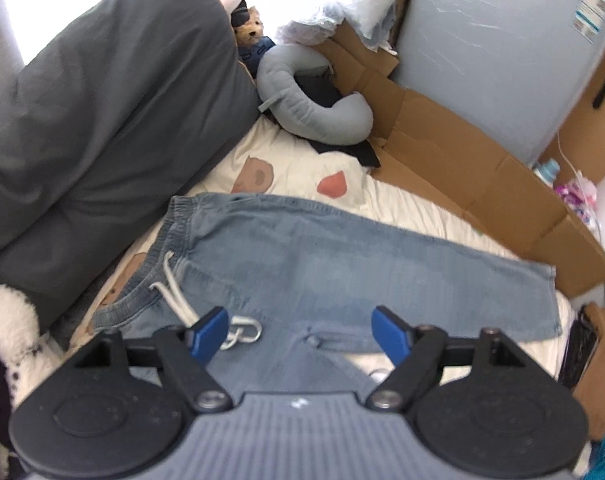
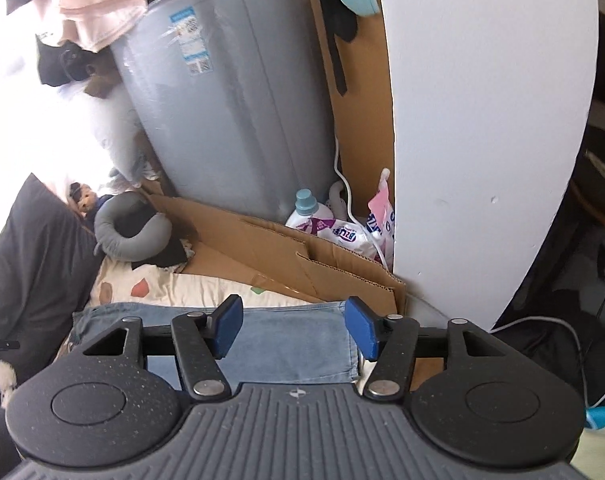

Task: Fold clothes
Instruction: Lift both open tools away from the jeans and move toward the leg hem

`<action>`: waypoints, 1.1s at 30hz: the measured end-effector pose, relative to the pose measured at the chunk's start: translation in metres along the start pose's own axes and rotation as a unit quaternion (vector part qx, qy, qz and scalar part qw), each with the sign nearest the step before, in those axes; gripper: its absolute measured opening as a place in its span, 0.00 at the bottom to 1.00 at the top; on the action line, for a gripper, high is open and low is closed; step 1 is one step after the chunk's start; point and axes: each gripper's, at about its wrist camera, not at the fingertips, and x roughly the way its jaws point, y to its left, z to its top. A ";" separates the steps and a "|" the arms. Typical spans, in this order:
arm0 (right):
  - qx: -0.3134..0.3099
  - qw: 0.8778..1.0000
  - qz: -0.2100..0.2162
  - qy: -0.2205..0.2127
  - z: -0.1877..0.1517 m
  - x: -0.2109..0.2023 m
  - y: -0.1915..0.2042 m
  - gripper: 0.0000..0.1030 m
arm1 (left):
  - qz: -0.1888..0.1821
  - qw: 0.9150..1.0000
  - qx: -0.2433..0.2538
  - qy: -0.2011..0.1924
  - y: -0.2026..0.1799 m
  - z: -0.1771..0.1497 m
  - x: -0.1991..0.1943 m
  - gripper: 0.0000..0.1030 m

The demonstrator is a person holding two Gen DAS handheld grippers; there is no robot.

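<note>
Both my left gripper (image 1: 300,330) and right gripper (image 2: 292,330) gape empty above soft, limp jeans (image 1: 322,256); I'd pinch the thick waistband (image 1: 174,224), far left.

Faded denim jeans (image 1: 322,248), matt corrugated cardboard (image 1: 462,160), glossy plastic-wrapped mattress (image 1: 482,52)

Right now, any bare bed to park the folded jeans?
One free patch: the cream sheet between the jeans waistband, the grey duvet and the neck pillow. A thin strip runs between the jeans and the cardboard. The head corner is crowded. Both grippers, left and right, are open above the jeans.
</note>
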 end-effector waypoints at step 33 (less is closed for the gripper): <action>0.008 0.999 0.040 0.007 -0.220 0.015 -0.004 0.72 | -0.017 1.000 -0.026 0.001 0.053 -0.132 0.005 0.96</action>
